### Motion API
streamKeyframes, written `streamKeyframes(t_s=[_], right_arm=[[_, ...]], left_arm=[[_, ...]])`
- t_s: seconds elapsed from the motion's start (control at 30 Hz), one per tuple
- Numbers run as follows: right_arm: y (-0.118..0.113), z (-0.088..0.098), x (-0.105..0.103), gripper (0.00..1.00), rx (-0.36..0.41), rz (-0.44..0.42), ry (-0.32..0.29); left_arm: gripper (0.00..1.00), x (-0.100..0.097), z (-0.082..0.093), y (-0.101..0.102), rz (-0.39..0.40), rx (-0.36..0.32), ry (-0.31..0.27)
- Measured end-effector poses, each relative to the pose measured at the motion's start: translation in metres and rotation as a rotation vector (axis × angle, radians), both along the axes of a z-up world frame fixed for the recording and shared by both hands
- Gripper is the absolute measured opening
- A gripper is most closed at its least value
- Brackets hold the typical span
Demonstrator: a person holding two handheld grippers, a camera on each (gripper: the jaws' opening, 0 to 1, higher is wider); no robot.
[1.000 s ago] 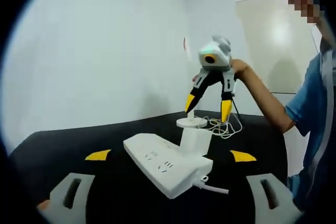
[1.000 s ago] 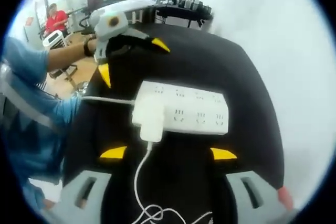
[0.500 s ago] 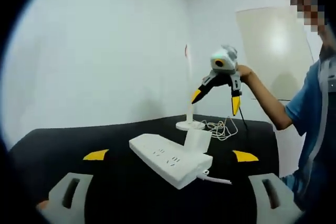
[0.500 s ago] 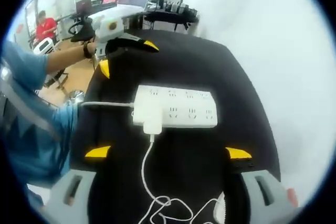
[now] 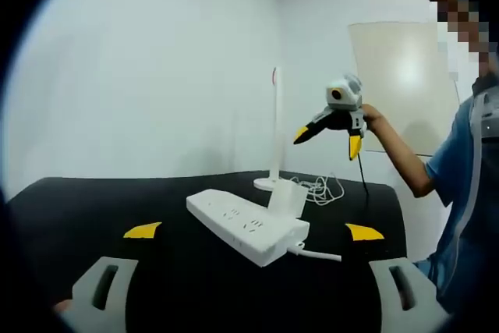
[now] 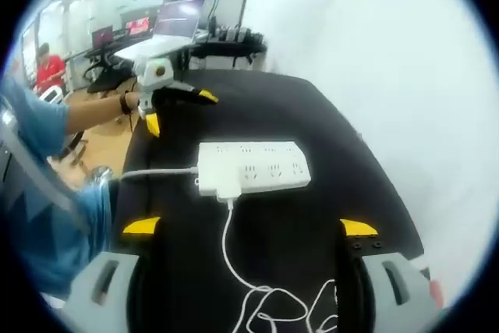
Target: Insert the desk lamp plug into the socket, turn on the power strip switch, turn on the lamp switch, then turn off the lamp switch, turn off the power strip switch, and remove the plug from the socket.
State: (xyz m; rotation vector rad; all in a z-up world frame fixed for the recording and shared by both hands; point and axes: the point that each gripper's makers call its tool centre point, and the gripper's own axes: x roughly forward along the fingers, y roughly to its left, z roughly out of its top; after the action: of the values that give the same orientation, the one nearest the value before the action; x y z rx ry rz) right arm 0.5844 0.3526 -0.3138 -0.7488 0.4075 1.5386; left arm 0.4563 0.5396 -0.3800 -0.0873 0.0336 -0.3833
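Observation:
A white power strip lies on the black table, with the lamp's white plug seated in it near the end where the strip's own cable leaves. Behind stands the desk lamp, a thin white stem on a round base, with its cord coiled beside it. My left gripper is open, low in front of the strip. The right gripper hangs open in the air beside the lamp stem. From the right gripper view, the strip and plug lie ahead of my open right gripper, with the left gripper beyond.
The lamp cord runs from the plug toward me into loose coils. A white wall borders the table. Desks with monitors and a person in red are far behind. A person's sleeve is at the right.
The right gripper has risen and drawn back from the lamp base; the strip looks smaller and farther in its view. The left gripper's view has dropped lower. Plug stays in the strip.

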Motion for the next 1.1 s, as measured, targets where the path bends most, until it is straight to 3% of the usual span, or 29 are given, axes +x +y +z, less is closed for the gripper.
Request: streamKeyframes(t_s=[0.23,0.47,0.77,0.8,1.1], right_arm=[[-0.005,0.015,-0.002,0.89,0.187,-0.109,0.054],[-0.01,0.026,-0.019,0.89,0.345,-0.135,0.085],[-0.017,0.029,-0.02,0.89,0.501,-0.184,0.102],[-0.016,0.034,-0.018,0.89,0.554,-0.197,0.097],[-0.022,0.027,-0.022,0.83,0.644,-0.242,0.147]], left_arm=[[0.89,0.001,-0.004,0.007,0.009,-0.02,-0.003],[0.89,0.004,-0.008,0.003,-0.011,-0.001,0.001],[0.89,0.002,-0.013,-0.001,-0.037,0.005,0.018],[0.89,0.002,-0.013,-0.001,-0.037,0.001,0.016],[0.88,-0.001,-0.012,-0.003,-0.043,-0.004,0.01]])
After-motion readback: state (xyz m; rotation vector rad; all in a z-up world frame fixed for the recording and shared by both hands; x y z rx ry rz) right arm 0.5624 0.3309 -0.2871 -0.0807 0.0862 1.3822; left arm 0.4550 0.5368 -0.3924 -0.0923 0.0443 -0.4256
